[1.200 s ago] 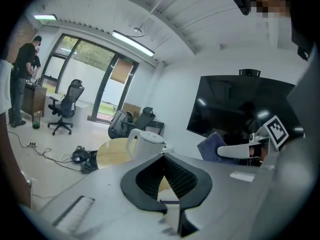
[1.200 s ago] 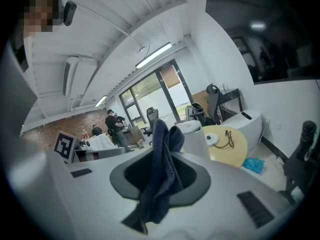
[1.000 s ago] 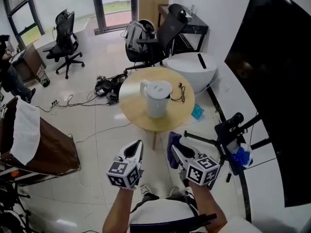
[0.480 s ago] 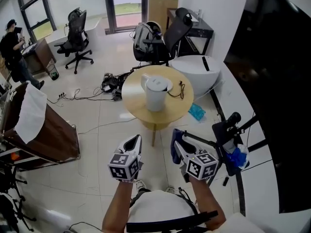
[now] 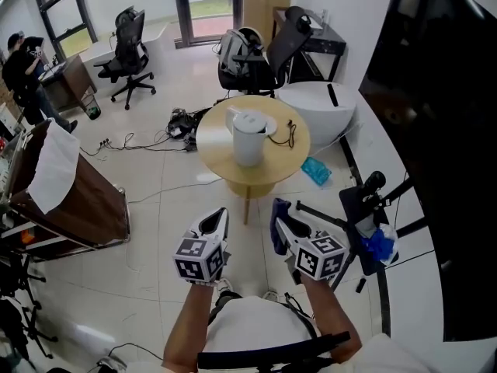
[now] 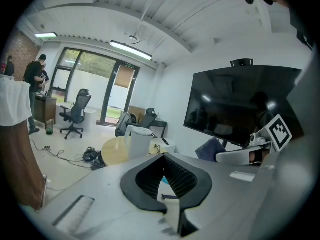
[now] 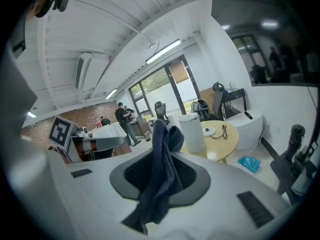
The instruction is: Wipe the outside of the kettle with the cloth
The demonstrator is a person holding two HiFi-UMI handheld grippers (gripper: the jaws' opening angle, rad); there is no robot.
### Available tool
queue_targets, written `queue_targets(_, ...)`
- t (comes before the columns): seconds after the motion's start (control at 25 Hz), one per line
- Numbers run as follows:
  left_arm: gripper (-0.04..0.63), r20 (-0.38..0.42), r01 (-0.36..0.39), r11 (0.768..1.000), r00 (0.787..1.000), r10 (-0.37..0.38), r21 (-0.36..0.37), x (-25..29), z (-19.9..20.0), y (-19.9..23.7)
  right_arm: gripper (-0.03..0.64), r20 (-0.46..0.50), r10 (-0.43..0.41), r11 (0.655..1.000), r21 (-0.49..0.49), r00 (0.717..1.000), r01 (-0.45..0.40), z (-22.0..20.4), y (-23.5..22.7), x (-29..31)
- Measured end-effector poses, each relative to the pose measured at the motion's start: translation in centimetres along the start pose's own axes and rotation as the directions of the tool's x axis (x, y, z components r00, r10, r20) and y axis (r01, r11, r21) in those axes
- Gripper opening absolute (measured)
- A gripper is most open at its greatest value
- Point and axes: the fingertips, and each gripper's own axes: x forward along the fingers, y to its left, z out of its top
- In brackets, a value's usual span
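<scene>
A white kettle (image 5: 248,137) stands upright on a round wooden table (image 5: 289,156) some way ahead of me; it also shows as the kettle (image 6: 138,142) in the left gripper view and the kettle (image 7: 192,132) in the right gripper view. My right gripper (image 5: 278,225) is shut on a dark blue cloth (image 7: 161,171) that sticks up between its jaws. My left gripper (image 5: 217,226) is shut and holds nothing. Both are held in front of my body, well short of the table.
A black cable and a round base (image 5: 283,134) lie on the table beside the kettle. A light blue rag (image 5: 316,172) lies on the floor to the right. A tripod stand (image 5: 365,208) is close on my right, a brown cart (image 5: 81,204) on my left, office chairs (image 5: 128,45) beyond.
Both grippers and my view have moved forward toward the table, and the table with the kettle now shows a little higher in the view. The jaws have stayed as they were.
</scene>
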Motion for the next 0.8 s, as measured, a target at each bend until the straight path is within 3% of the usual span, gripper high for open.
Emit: queue_targets(0.8,0.0,-0.005,0.015,1.0,1.0,-0.015,0.023,1.2,0.9,-1.1,0.083,0.005,0.006,1.0,-0.026,1.0,-0.006,1.2,-0.6,0.1)
